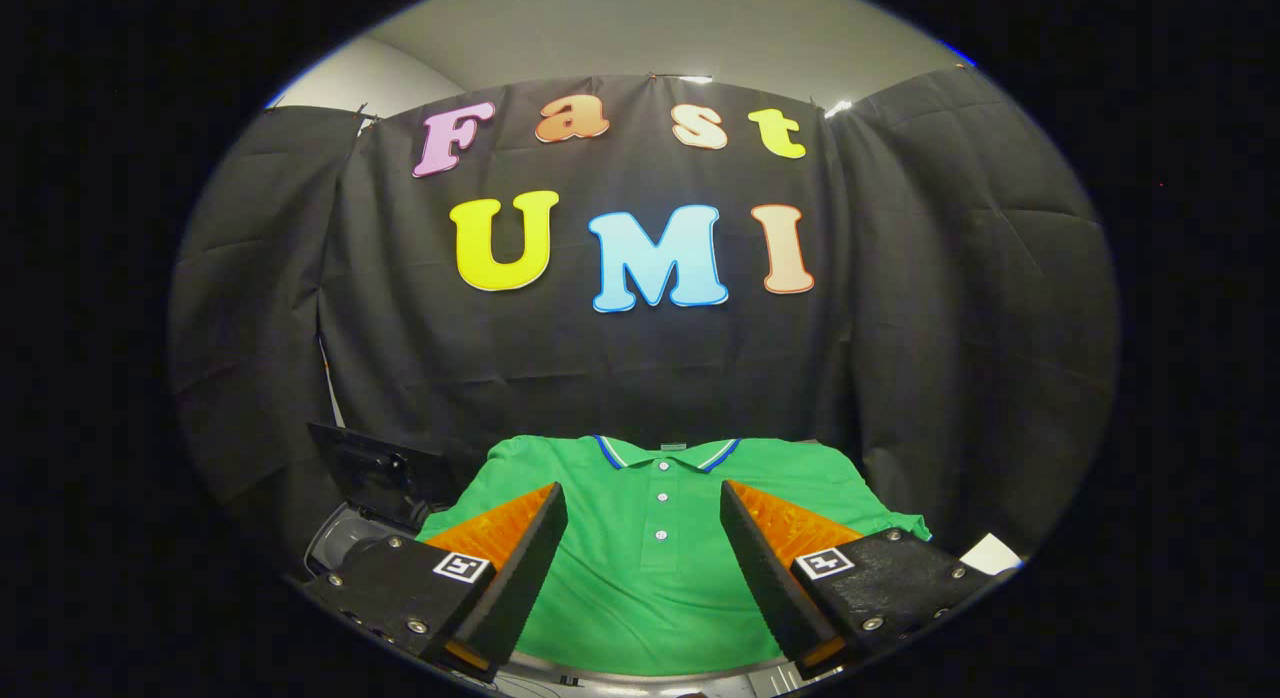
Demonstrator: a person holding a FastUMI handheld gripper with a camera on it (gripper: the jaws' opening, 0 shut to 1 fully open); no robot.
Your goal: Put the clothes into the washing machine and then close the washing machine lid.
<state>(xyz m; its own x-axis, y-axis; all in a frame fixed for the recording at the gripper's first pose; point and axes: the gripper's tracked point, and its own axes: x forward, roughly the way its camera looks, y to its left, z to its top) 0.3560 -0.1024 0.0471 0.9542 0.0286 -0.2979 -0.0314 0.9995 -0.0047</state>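
Note:
A green polo shirt (650, 568) with a blue-and-white trimmed collar and white buttons lies spread flat just ahead of and below my fingers. My gripper (643, 503) is open, with its two fingers standing wide apart above the shirt's chest and the button placket between them. Nothing is held. To the left of the shirt sits the washing machine (350, 538), partly hidden behind my left finger, with its dark lid (375, 468) raised.
The black cloth wall (640, 378) closes off the space right behind the shirt and on both sides. A small white object (992, 554) lies beside my right finger, at the shirt's right.

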